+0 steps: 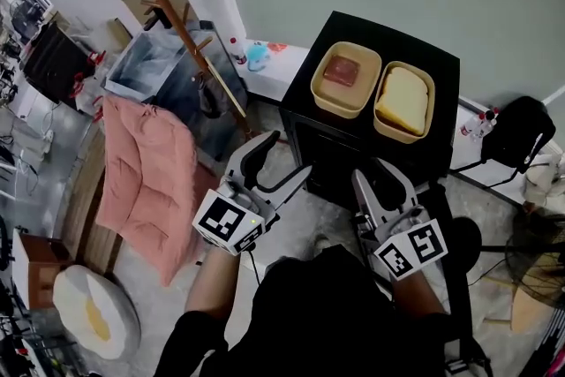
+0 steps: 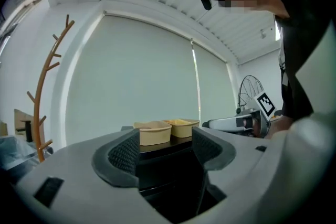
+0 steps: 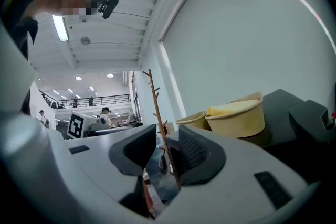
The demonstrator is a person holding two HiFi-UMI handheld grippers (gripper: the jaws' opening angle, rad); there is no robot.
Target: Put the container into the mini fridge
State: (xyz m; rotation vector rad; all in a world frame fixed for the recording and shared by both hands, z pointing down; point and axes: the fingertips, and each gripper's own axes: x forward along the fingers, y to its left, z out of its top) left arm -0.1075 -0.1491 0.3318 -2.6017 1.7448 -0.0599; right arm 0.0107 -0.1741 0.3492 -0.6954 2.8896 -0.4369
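Beige containers [image 1: 346, 79], 2 of them, sit atop the black mini fridge [image 1: 353, 29], just beyond my fingers. My left gripper [image 1: 278, 162] has its fingers apart and my right gripper [image 1: 381, 181] narrowly apart, both empty. I judge this is the approach; next, its door [image 1: 322, 150] needs opening.

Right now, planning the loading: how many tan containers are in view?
2, both on the black mini fridge: the pinkish-food container at left, the yellow-food container beside it at right. Others may be hidden inside.
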